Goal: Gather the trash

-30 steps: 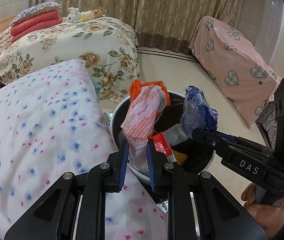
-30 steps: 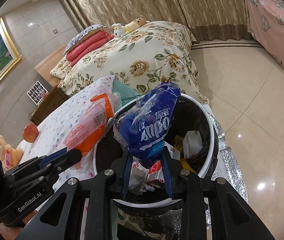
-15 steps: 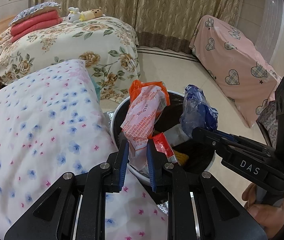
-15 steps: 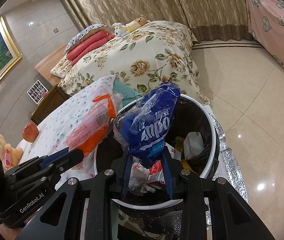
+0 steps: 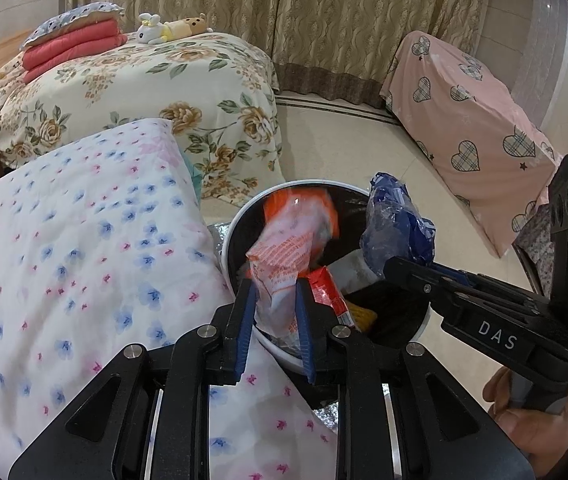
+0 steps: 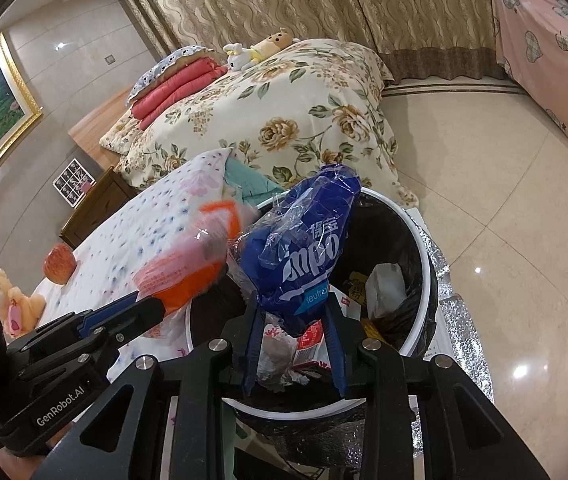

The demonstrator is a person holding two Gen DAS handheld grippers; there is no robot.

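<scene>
A round bin with a white rim and a black liner stands on the floor and holds several wrappers. My left gripper hovers over its near rim. Its jaws are opening, and the orange-and-white snack wrapper between them tips toward the bin, blurred. In the right wrist view that wrapper leans off the left gripper. My right gripper is shut on a crumpled blue plastic wrapper, held upright above the bin. The blue wrapper shows on the right gripper.
A white quilt with small flowers lies left of the bin, with an apple and a plush toy on it. Behind it is a floral bed. Furniture under a pink heart-print cover stands right. Silver foil lies under the bin.
The left fingers have spread apart, and the orange wrapper has sunk and tipped toward the bin. The right gripper and its blue wrapper have not moved.
</scene>
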